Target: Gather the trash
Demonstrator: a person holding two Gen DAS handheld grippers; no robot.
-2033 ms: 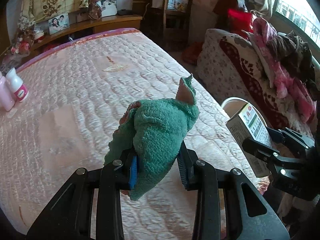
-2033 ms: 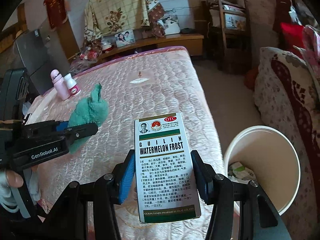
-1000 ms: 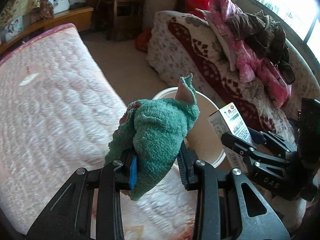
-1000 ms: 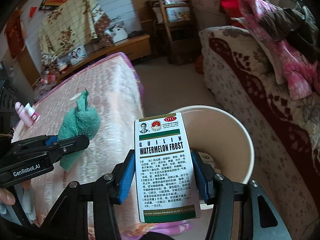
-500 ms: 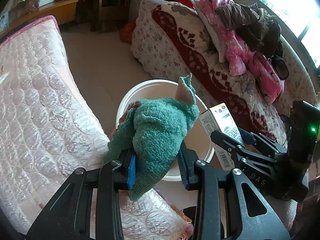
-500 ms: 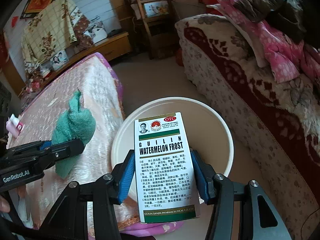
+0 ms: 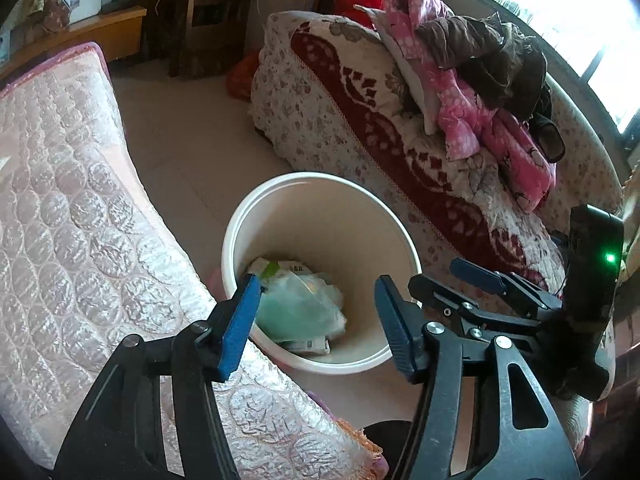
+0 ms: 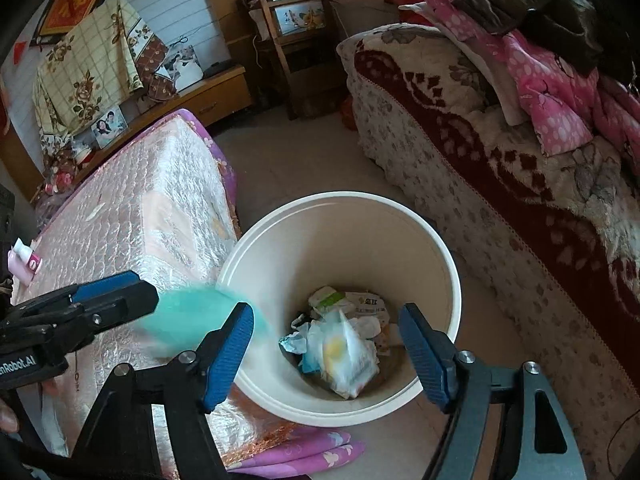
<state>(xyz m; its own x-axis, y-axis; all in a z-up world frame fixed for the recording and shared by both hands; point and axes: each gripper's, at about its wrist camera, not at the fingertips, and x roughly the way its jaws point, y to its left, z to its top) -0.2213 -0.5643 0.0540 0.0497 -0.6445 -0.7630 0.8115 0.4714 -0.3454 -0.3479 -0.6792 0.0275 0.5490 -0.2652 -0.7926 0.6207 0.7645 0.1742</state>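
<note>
Cloth: green cloth (image 8: 192, 312), a falling blur beside the bucket rim; soft, light, takes a pinch anywhere.
Bucket: white bucket (image 7: 240, 224) on the floor holds wrappers, a plastic bag.
Fingers: left gripper (image 7: 316, 320) and right gripper (image 8: 328, 352) just opened, spread, empty.

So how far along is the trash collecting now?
Done: wrappers and packaging already lie in the white bin. In hand: nothing. The jaws of the left gripper and right gripper have just been opening and stand empty, while a green cloth blurs mid-fall by the rim. Possibly left: a paper scrap and pink bottle on the mattress, if those are trash.
</note>
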